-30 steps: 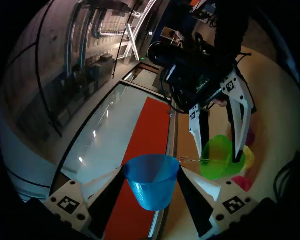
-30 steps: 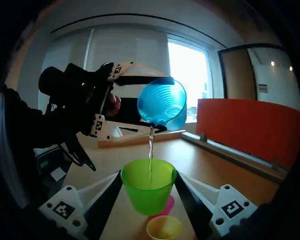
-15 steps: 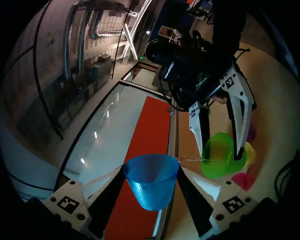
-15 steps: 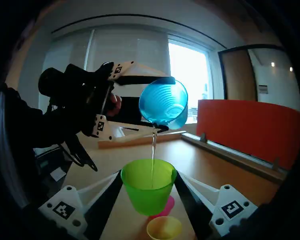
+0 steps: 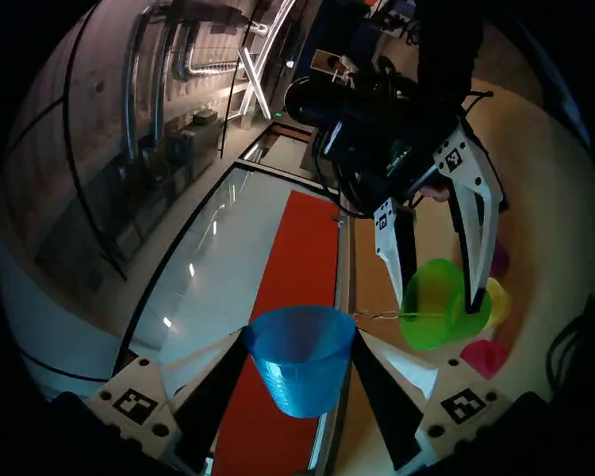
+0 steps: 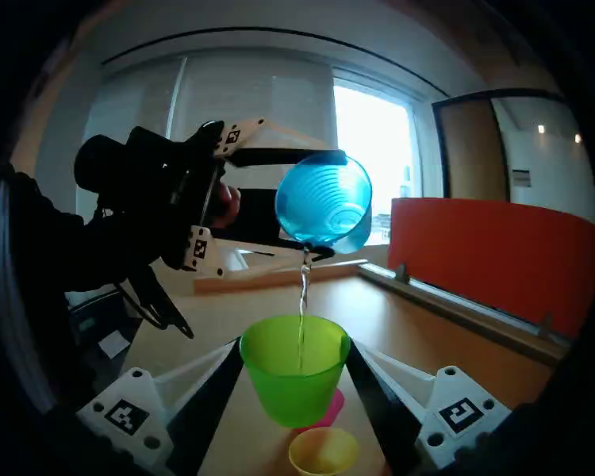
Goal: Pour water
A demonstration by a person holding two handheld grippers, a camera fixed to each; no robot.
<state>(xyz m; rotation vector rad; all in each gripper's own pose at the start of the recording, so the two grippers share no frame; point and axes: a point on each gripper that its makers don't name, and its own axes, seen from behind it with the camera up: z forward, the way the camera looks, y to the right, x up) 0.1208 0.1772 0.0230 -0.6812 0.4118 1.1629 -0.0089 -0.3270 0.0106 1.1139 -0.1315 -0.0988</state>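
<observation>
My left gripper point(image 5: 299, 373) is shut on a blue cup point(image 5: 301, 368) and holds it tipped on its side. In the right gripper view that blue cup point(image 6: 324, 199) hangs above a green cup point(image 6: 294, 376), and a thin stream of water point(image 6: 302, 305) falls from its rim into the green one. My right gripper point(image 6: 294, 379) is shut on the green cup and holds it upright over the wooden table point(image 6: 424, 333). The left gripper view shows the right gripper point(image 5: 438, 305) farther off, its fingers on either side of the green cup point(image 5: 436, 305).
A yellow cup point(image 6: 324, 452) and a pink cup point(image 6: 332, 405) stand on the table below the green one. An orange partition point(image 6: 496, 252) runs along the table's right edge. A person's dark sleeve point(image 6: 67, 262) reaches in from the left.
The pour goes on with the stream of water still falling. Both cups have hardly moved; the blue cup has shifted very slightly.
</observation>
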